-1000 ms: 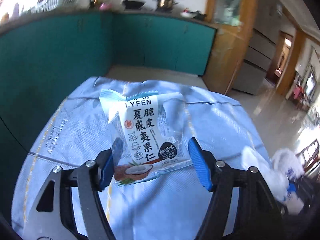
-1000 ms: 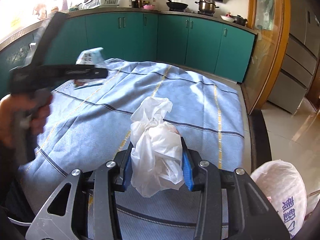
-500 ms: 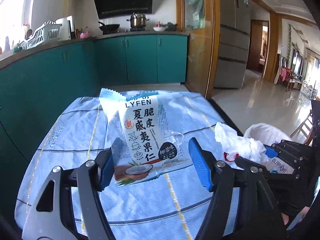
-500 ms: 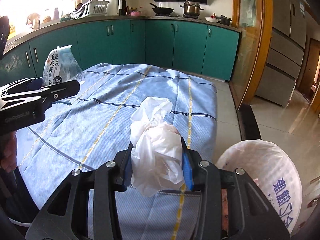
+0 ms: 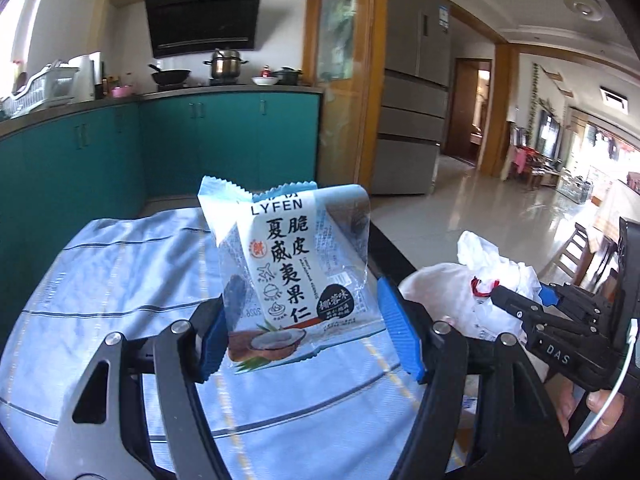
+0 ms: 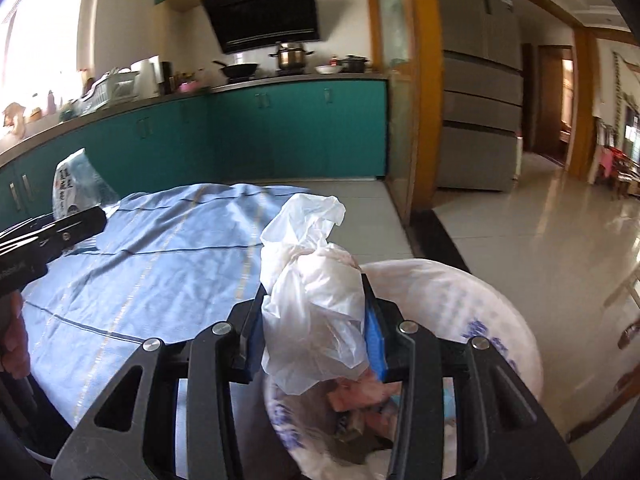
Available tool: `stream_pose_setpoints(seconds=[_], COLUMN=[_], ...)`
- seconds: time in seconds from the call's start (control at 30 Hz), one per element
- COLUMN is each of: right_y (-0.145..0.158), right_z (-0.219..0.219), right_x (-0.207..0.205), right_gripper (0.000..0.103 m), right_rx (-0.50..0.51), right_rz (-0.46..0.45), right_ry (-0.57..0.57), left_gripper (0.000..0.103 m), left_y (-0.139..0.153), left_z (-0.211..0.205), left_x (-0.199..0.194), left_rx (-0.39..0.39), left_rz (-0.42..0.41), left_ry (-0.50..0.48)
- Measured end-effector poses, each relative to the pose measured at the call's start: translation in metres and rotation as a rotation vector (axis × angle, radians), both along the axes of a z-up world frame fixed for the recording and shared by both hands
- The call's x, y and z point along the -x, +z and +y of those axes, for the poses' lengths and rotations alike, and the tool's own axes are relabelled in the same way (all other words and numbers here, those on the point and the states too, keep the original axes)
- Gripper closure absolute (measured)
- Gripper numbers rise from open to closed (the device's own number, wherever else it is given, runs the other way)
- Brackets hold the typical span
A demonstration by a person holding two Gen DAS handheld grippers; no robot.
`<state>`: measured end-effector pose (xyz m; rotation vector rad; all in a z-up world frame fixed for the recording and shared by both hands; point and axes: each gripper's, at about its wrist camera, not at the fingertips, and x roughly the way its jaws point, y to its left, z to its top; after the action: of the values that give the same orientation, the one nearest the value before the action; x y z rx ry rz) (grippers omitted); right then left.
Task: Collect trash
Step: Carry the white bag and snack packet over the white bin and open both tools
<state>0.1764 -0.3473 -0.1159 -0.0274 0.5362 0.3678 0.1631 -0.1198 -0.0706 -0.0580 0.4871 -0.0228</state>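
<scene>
My left gripper [image 5: 304,332] is shut on a white and blue LYFEN snack wrapper [image 5: 296,264] and holds it upright above the blue tablecloth [image 5: 120,280]. My right gripper [image 6: 316,332] is shut on a crumpled white plastic bag [image 6: 316,304] and holds it over the open bin lined with a white printed bag [image 6: 480,312], just off the table's right edge. The right gripper with its plastic bag also shows at the right of the left wrist view [image 5: 516,304]. The left gripper and wrapper show at the left of the right wrist view [image 6: 72,188].
Teal kitchen cabinets [image 5: 224,140] with a stove, wok and pot run behind the table. A wooden-framed glass partition [image 6: 404,120] and a grey fridge [image 6: 480,120] stand to the right. Trash lies inside the bin [image 6: 360,400]. Tiled floor [image 6: 540,232] extends right.
Both grippers have swung right with their loads. The right gripper has moved from above the tablecloth to above the bin. The left gripper has followed toward the table's right side.
</scene>
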Motion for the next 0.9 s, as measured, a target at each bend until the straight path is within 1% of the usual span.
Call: stream_pose_setpoints(seconds=[0.13,0.27,0.4,0.57,0.63,0.73,0.9], right_y=[-0.008,-0.018,-0.029,-0.036,-0.039,-0.039,-0.040], right_z=[-0.031,-0.048,-0.055,-0.066,-0.068,-0.066,-0.068], right_x=[-0.004,-0.006,-0.007,-0.007,-0.010,-0.011,-0.012], right_gripper=[0.062,0.062,0.062,0.062,0.062,0.062,0.062], right_rx=[0.006,0.048,0.087,0.076,0.082,0.091,0.093], right_rz=[0.015,0.034,0.056,0.080,0.096,0.098,0.104], right_ry=[-0.130,-0.214,-0.256,-0.299,-0.316,-0.316,-0.321], left_gripper=[0.034,0.034,0.034,0.034,0.034,0.034,0.034], left_y=[-0.001,-0.005,-0.017,-0.031,-0.040,-0.055,-0.075], left_z=[-0.028,-0.052,-0.080,-0.112,-0.118,-0.128,-0.138], left_x=[-0.010,-0.023,-0.042,-0.053,-0.057,-0.069,-0.087], left_rx=[0.000,-0.007,0.015,0.019,0.017,0.007,0.020], left_rz=[0.006,0.024,0.083,0.126,0.148,0.192,0.245], left_ry=[-0.059,-0.120,-0.194,-0.278,-0.300,-0.308,-0.334])
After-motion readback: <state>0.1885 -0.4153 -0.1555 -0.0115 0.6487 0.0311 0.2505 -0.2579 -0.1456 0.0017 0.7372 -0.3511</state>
